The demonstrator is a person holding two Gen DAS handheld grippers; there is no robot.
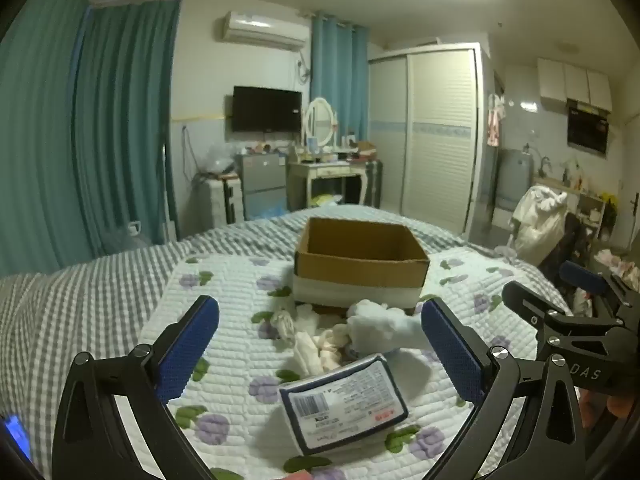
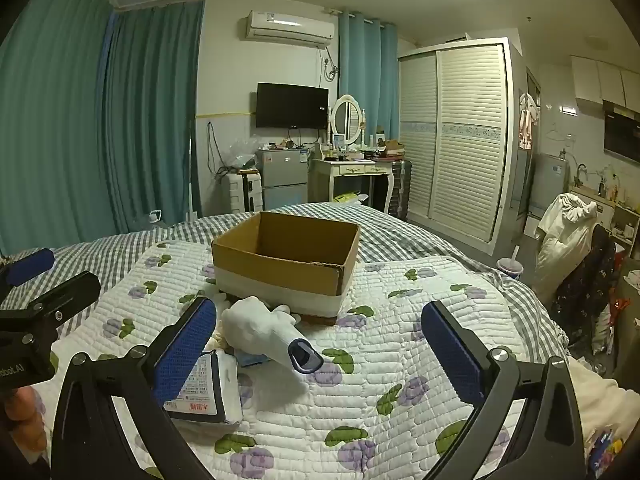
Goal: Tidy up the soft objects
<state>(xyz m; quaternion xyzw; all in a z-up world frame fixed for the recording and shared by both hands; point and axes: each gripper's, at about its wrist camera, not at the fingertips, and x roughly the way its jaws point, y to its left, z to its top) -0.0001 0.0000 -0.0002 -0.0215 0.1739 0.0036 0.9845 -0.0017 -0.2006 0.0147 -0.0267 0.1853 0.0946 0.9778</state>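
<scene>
Several soft things lie in a loose heap on the bed's flowered quilt (image 2: pixel 400 360), just in front of the open cardboard box (image 1: pixel 360 264), which looks empty from these angles and is the likely place for them.

Biggest of the heap is the white plush toy (image 2: pixel 256 326) with a dark blue cap at its near end; it touches or nearly touches the foot of the box. It should be light and squashy, so a grip across the thick middle would probably hold better than one on the narrow capped end, which could slip out.

Next is the tissue pack (image 1: pixel 344 400), lying label up nearest the cameras. Its plastic wrap looks slick and the pack will give under pressure; closing across its short sides, well down on the body, seems safest.

Smallest are the pale socks or cloths (image 1: pixel 316 346), bunched between the pack and the toy. They are limp and would have to be pinched at a fold, with a risk of lifting only one piece.

Both claws stand wide and hold nothing. The left claw (image 1: pixel 320 344) straddles the pack and the heap; the right claw (image 2: pixel 320 344) hangs beside it, with the toy between its pads and the pack just behind its left pad.
</scene>
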